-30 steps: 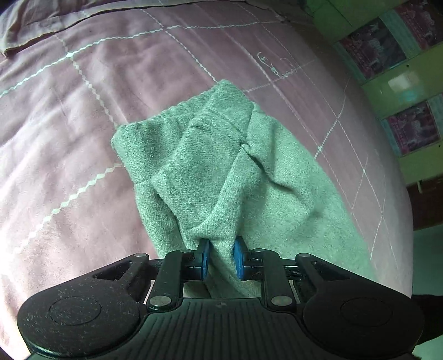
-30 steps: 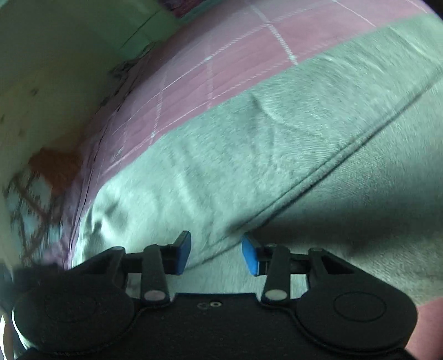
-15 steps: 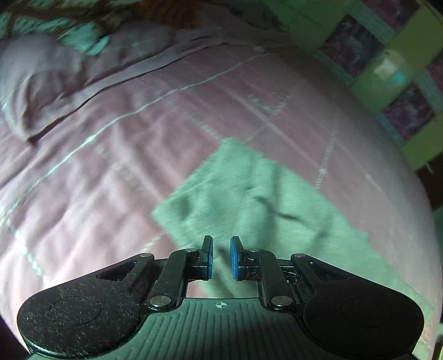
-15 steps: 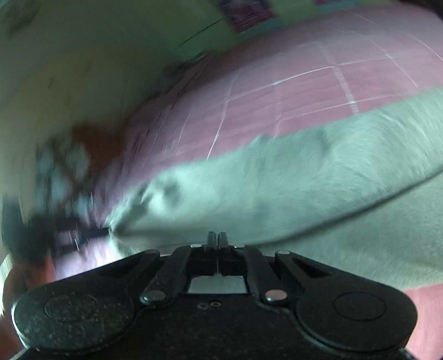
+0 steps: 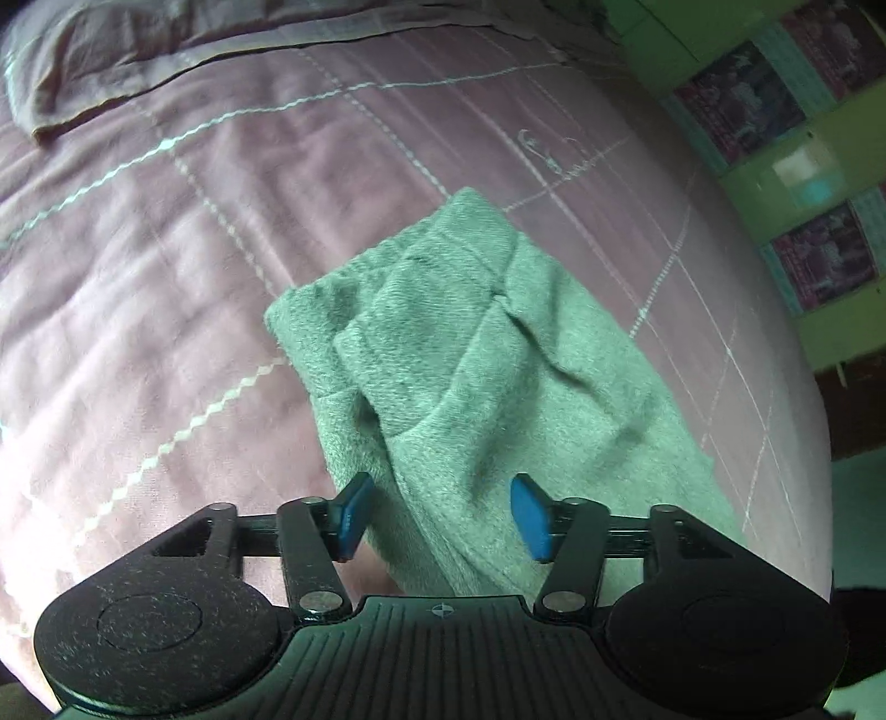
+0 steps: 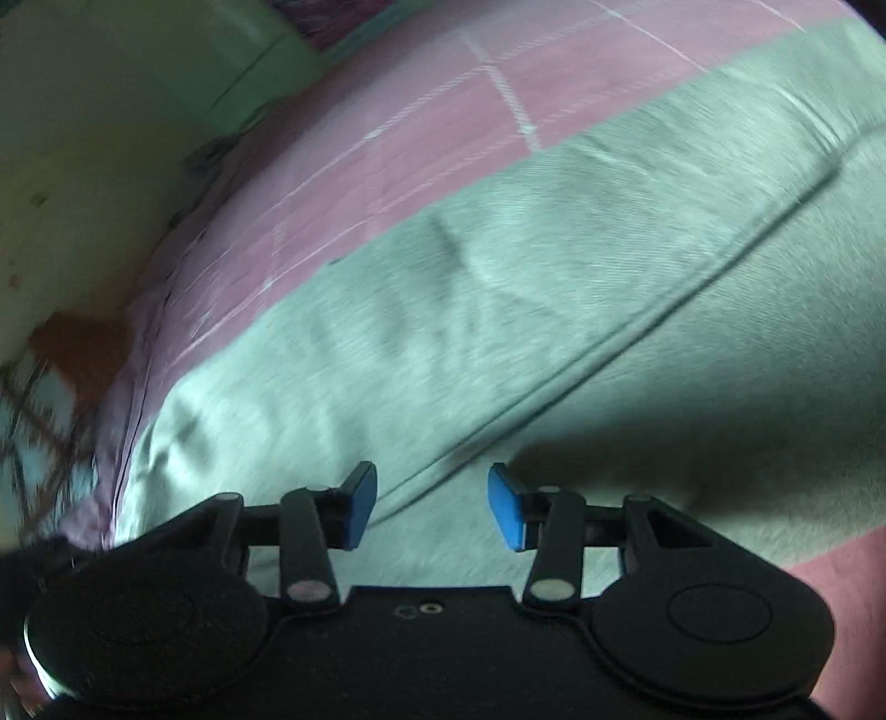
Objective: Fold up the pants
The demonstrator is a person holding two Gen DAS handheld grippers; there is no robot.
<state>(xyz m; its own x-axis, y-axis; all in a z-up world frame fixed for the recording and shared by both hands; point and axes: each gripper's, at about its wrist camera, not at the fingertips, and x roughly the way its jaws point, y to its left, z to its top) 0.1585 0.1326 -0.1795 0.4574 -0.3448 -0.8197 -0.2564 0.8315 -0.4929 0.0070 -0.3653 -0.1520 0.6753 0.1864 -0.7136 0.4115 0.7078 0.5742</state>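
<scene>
Most of what lay before me was the pink quilted bedspread [image 5: 166,266], crossed by pale stitched lines, with a little stitched motif near its far side that I could not read. Beyond it stood a green wall [image 5: 792,171] hung with dark posters [image 5: 742,99] (their print too blurred to make out), and a pillow [image 5: 111,50] lay at the head of the bed. On the spread the green pants [image 5: 470,354] lay doubled over, one layer on another, a long seam [image 6: 637,332] running across them in my right view. My left gripper [image 5: 440,518] had just been opening; its blue pads straddled a raised ridge of the cloth without pinching it. My right gripper [image 6: 432,507] had likewise just been opening and stood apart over the fabric near the seam, holding nothing.
</scene>
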